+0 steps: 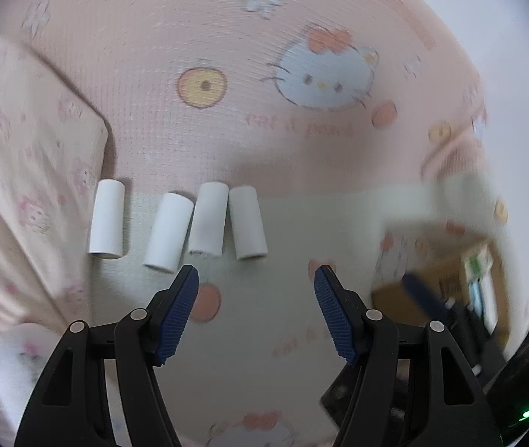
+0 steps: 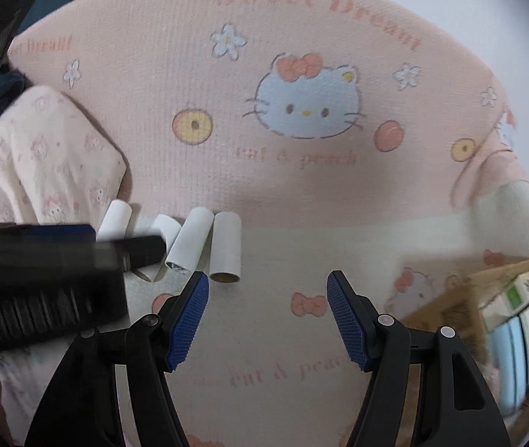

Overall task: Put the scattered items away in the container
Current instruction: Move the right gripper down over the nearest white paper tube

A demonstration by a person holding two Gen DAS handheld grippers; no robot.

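Several white paper tubes lie in a row on the bed sheet; the rightmost tube (image 1: 247,222) is just ahead of my left gripper (image 1: 256,275), which is open and empty. In the right wrist view the rightmost tube (image 2: 225,247) lies ahead-left of my right gripper (image 2: 268,281), also open and empty. A brown cardboard box (image 1: 447,279) sits to the right and holds packets; it also shows in the right wrist view (image 2: 462,305). The left gripper's black body (image 2: 41,272) covers part of the left tubes.
A pink patterned pillow (image 1: 22,171) lies at the left, touching the leftmost tube (image 1: 107,219); it also shows in the right wrist view (image 2: 41,156). The pink cartoon-cat sheet (image 2: 301,104) stretches behind the tubes, with a pale green band in front.
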